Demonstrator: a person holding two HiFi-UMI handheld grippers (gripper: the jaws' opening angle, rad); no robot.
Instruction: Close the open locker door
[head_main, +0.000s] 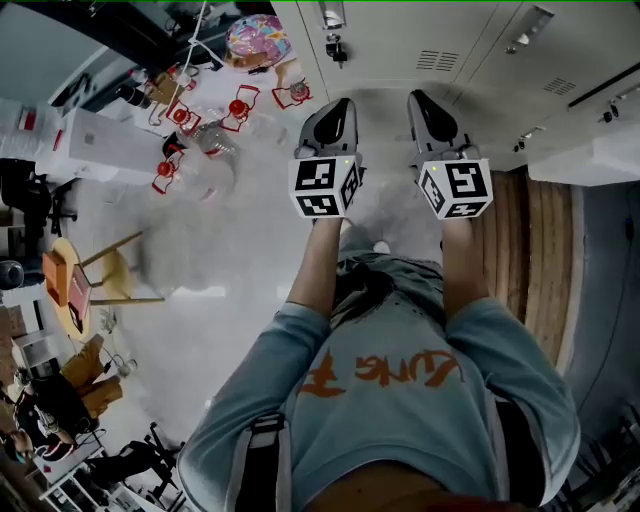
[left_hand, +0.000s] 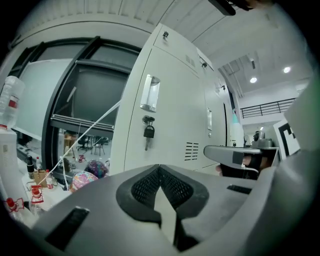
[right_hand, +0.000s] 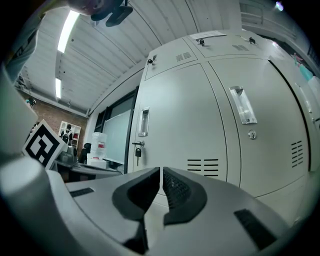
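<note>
A row of pale grey lockers (head_main: 420, 40) stands just ahead of me. In the left gripper view the nearest locker door (left_hand: 170, 115) has a recessed handle (left_hand: 150, 93) and a key (left_hand: 148, 131) hanging in its lock. In the right gripper view that keyed door (right_hand: 175, 130) and its neighbour (right_hand: 260, 125) both lie flush with the cabinet. My left gripper (head_main: 338, 103) (left_hand: 159, 169) is shut on nothing. My right gripper (head_main: 420, 97) (right_hand: 161, 172) is also shut and empty. Both are held side by side, short of the doors, touching nothing.
Left of the lockers a table (head_main: 110, 150) carries several red-capped bottles (head_main: 180, 115) and a colourful ball (head_main: 258, 40). A yellow chair (head_main: 100, 280) stands on the grey floor at my left. Wooden flooring (head_main: 530, 260) runs along my right. A window (left_hand: 85, 100) is beside the lockers.
</note>
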